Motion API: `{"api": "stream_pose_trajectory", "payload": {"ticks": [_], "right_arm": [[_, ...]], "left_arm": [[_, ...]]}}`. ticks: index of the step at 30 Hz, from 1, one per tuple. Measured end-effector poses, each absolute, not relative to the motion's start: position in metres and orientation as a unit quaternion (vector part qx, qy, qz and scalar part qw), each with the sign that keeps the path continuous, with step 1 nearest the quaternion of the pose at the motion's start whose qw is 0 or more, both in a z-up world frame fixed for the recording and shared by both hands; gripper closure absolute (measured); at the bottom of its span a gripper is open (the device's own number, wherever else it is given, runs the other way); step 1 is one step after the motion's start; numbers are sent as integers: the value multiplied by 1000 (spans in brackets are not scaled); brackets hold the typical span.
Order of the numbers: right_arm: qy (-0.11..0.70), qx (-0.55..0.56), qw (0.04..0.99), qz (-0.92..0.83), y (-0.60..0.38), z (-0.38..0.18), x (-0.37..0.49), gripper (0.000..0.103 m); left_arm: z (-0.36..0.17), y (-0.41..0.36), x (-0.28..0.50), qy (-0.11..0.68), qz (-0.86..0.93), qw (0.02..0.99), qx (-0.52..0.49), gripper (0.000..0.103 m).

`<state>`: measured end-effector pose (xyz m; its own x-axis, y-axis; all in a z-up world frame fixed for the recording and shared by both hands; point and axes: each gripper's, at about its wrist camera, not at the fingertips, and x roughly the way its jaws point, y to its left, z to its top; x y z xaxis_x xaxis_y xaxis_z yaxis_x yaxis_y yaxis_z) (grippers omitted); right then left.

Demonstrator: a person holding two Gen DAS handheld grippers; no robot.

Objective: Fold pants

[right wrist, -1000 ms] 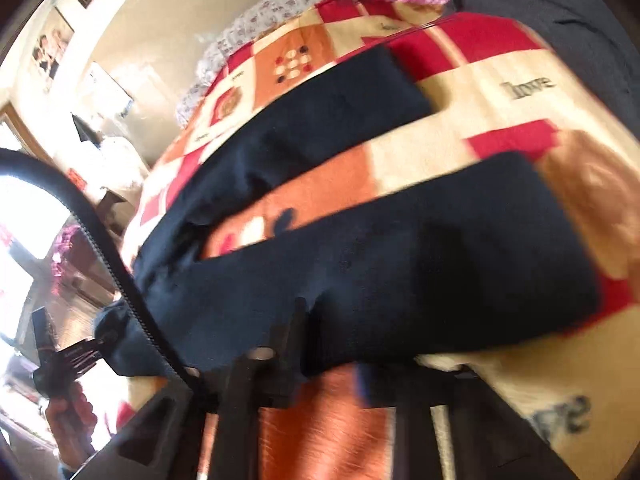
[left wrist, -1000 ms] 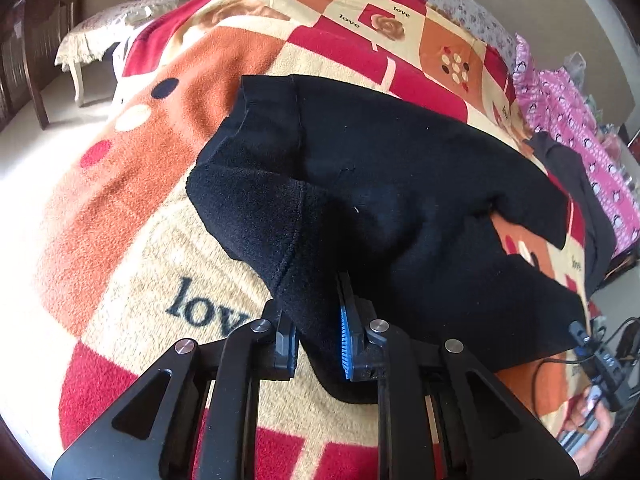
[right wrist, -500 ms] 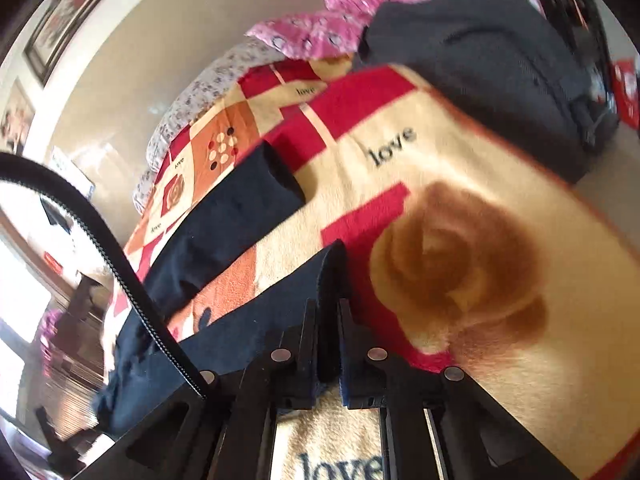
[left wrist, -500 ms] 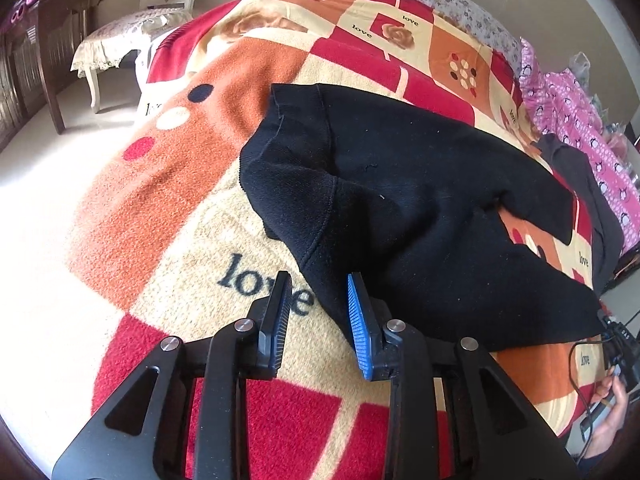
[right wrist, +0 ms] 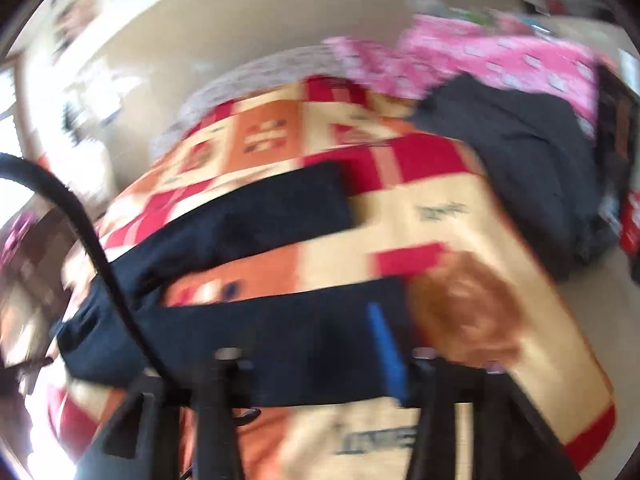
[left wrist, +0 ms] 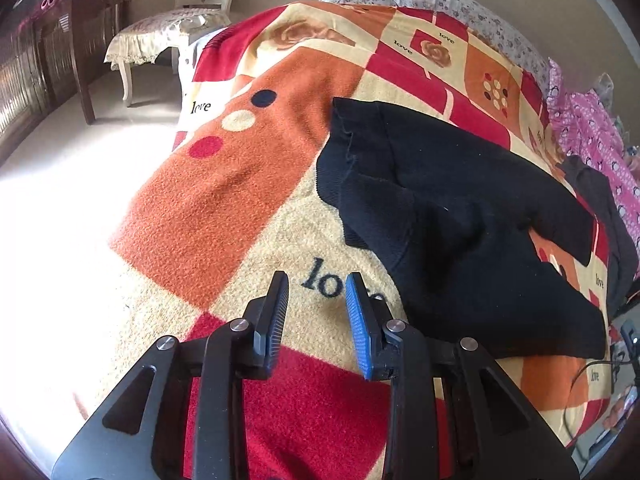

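Black pants (left wrist: 460, 208), soft and limp, on the blanket (left wrist: 224, 200): best pinched at waistband corners. Left gripper (left wrist: 316, 312) beside them, fingers spread, empty; right gripper (right wrist: 320, 352) fingers just opened, gripping nothing.

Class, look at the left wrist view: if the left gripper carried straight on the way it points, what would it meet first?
Most likely the blanket, near its printed "love", not the black pants lying to the right. The left gripper is open and empty.

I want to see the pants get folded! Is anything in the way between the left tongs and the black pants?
No, nothing visible is in the way. The left tongs are open over the bare blanket, and the black pants lie just to their right. Only blanket shows between them.
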<state>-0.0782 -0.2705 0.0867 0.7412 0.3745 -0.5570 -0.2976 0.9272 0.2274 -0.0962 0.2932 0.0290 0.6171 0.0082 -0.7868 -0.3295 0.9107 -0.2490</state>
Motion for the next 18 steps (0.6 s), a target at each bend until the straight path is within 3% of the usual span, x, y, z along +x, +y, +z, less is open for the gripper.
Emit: {"api": "stream_pose_trajectory", "payload": {"ticks": [9, 18], "right_arm": [[350, -68, 820, 447, -38, 69, -100, 47], [331, -195, 788, 482, 107, 42, -116, 47]], "left_arm": [[29, 308, -101, 427, 115, 880, -177, 75], [24, 328, -96, 425, 121, 878, -181, 75]]}}
